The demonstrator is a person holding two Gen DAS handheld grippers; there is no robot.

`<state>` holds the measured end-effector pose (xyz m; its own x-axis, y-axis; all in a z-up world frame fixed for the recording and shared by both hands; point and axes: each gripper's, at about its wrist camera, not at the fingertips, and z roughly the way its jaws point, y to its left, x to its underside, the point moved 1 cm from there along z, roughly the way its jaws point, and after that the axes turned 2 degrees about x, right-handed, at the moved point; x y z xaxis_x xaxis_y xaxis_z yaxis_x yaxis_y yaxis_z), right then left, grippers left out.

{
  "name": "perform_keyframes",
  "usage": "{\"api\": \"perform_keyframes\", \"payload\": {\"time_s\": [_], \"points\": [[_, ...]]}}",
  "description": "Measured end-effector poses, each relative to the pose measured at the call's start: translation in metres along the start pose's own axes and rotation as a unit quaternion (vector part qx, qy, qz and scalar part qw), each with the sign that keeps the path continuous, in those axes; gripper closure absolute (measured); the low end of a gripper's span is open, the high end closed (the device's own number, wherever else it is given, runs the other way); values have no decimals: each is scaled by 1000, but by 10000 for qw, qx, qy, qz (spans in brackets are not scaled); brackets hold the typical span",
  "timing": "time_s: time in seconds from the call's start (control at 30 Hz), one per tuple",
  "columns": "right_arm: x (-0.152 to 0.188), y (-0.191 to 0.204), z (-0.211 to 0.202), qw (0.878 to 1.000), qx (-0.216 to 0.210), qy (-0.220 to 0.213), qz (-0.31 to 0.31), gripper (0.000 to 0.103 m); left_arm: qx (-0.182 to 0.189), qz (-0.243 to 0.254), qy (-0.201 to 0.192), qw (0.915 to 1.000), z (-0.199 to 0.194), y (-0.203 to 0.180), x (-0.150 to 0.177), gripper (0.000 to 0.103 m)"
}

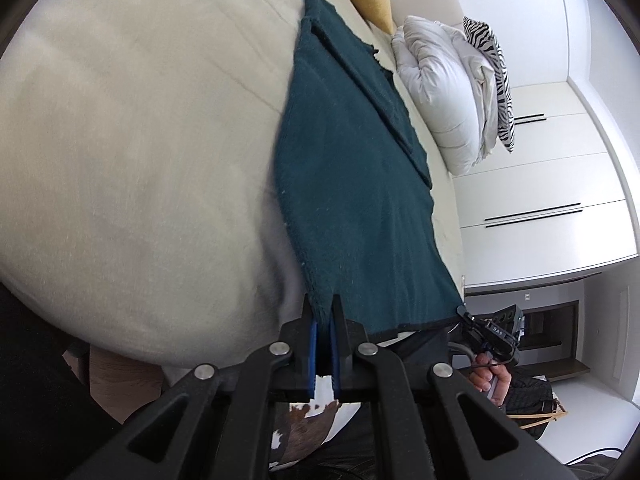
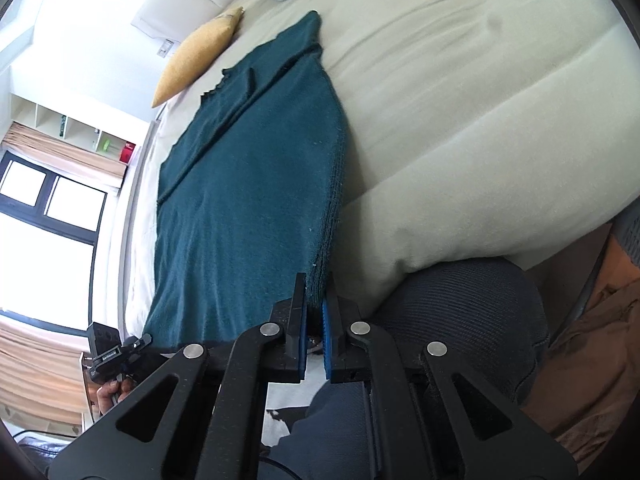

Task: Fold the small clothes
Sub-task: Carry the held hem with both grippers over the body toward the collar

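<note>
Bedroom light falls on a cream bed (image 1: 120,160) where the teal garment (image 1: 352,200) lies stretched out flat. Left tool (image 1: 324,312) is clamped on one near corner of the garment's hem; right tool (image 2: 316,296) is clamped on the other. To fold well, I'd lift both corners evenly, keep the hem taut between them, and carry it toward the far edge near the yellow pillow (image 2: 196,56).

Dark teal knit garment (image 1: 352,184), spread flat, near edge lifted
</note>
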<state>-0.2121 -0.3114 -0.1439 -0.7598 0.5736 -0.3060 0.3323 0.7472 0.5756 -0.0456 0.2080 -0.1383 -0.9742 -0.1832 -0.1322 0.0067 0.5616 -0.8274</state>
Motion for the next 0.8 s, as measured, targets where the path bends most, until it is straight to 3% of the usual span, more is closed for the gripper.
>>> {"api": "perform_keyframes", "payload": {"time_s": [0.47,0.8], "points": [[-21,36,-12,9982,-472,-354,-105,99,547,3,-424,9976,-18,-18,-27,97],[-73,78,-11,9931,-861,-771,-211,99,1010,-25,-808,9916,-30,-41,-75,97]]}}
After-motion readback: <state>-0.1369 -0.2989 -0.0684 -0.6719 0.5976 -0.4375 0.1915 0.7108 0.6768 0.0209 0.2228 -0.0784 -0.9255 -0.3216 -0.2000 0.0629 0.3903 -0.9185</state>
